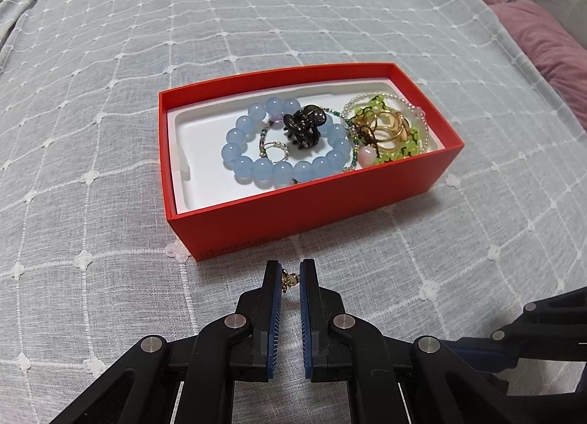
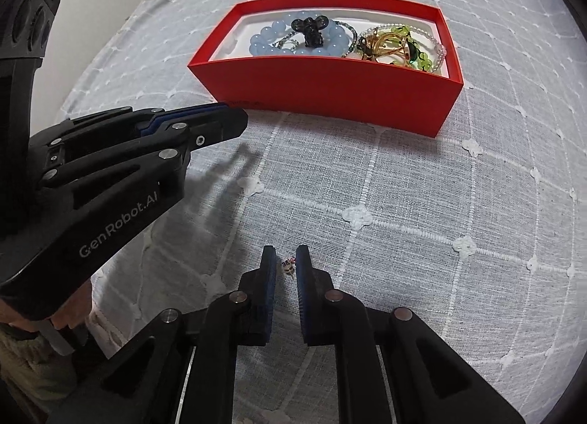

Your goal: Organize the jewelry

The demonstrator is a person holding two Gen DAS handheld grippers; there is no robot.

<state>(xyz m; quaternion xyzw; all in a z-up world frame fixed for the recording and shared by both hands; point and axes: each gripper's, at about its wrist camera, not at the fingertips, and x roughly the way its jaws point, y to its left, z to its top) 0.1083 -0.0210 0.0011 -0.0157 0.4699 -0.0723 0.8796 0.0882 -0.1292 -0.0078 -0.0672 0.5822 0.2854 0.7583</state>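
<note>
Grey-blue quilted bedspread (image 1: 110, 112), stitched in a white grid with small flower knots, carries everything. On it sits an open red cardboard box (image 1: 304, 211) with a white moulded liner; faint print on its near wall is unreadable. Inside, a pale blue bead bracelet (image 1: 253, 167) rings a black claw hair clip (image 1: 302, 128), with gold rings (image 1: 389, 130) and green beads (image 1: 403, 150) at three o'clock. "GenRobot.AI" is printed on the left gripper (image 1: 290, 277), whose narrowly parted fingers clamp a small gold earring (image 1: 290, 279) at six o'clock from the box. The right gripper (image 2: 285, 264) likewise pinches a tiny earring (image 2: 287, 265) between blue ribbed pads.
</note>
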